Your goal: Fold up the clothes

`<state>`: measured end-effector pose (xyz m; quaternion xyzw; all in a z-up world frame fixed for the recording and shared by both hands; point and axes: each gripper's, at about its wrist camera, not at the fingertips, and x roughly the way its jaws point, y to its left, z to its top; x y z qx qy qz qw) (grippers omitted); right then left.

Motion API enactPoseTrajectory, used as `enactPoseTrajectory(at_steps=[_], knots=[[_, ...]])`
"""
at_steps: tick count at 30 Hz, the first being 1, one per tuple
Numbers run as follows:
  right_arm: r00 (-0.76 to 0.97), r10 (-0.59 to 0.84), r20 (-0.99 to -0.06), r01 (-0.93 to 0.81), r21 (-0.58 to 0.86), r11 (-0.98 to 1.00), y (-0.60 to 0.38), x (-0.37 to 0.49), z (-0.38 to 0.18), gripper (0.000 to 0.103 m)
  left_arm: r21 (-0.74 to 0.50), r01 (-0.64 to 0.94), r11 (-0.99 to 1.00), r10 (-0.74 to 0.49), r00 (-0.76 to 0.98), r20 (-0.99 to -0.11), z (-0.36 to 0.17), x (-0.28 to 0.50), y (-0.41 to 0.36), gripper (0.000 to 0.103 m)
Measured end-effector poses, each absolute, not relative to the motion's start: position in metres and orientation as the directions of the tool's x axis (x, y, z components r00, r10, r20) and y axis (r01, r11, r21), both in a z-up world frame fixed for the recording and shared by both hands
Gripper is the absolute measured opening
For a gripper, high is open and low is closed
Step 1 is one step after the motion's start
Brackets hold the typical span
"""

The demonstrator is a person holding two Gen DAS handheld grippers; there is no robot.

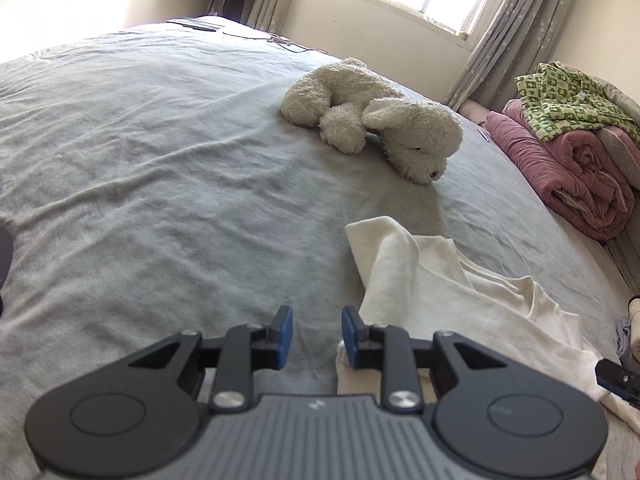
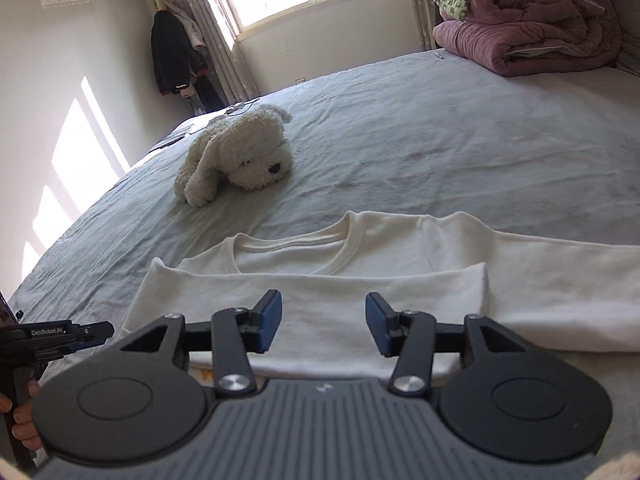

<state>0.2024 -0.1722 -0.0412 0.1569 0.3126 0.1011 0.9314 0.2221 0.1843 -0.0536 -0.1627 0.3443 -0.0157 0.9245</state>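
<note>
A cream long-sleeve shirt (image 2: 360,280) lies flat on the grey bed, one sleeve folded across the chest and the other stretched to the right. In the left wrist view the shirt (image 1: 440,292) lies to the right. My left gripper (image 1: 316,334) is open and empty, hovering at the shirt's left edge; it also shows in the right wrist view (image 2: 80,336) at far left. My right gripper (image 2: 324,326) is open and empty above the folded sleeve; its tip shows at the right edge of the left wrist view (image 1: 618,380).
A white plush dog (image 1: 376,120) lies on the grey bed sheet (image 1: 160,160) beyond the shirt. Folded pink and green quilts (image 2: 528,20) are stacked at the bed's far right. Cables and a dark device (image 1: 192,24) lie at the far edge.
</note>
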Motion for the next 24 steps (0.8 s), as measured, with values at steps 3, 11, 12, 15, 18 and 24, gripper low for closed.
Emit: enactPoseTrajectory(at_steps=[3,11,12,15,18,24], knots=[[0.786,0.29,-0.546,-0.043,0.421,0.906,-0.2,0.177,-0.052,0.051,-0.32,-0.018,0.947,-0.187,0.779,-0.598,-0.047,0.223,0.176,0.026],[0.731,0.381,-0.567,-0.069,0.494,0.867,-0.207,0.175,-0.056,0.051,-0.171,-0.062,0.983,-0.06,0.777,-0.626,-0.041,0.26,0.152,0.03],[0.732,0.379,-0.566,-0.108,0.454,0.885,-0.205,0.174,-0.053,0.051,-0.163,-0.059,0.985,-0.056,0.781,-0.622,-0.04,0.257,0.15,0.03],[0.759,0.34,-0.555,-0.118,0.396,0.91,-0.214,0.175,-0.05,0.051,-0.138,-0.05,0.989,-0.045,0.791,-0.61,-0.04,0.249,0.145,0.031],[0.772,0.311,-0.554,-0.088,0.392,0.916,-0.223,0.182,-0.059,0.051,-0.115,-0.046,0.992,-0.031,0.805,-0.592,-0.039,0.238,0.142,0.031],[0.802,0.283,-0.526,-0.08,0.375,0.923,-0.221,0.188,-0.068,0.035,-0.146,-0.043,0.988,-0.053,0.805,-0.591,-0.048,0.211,0.143,0.036]])
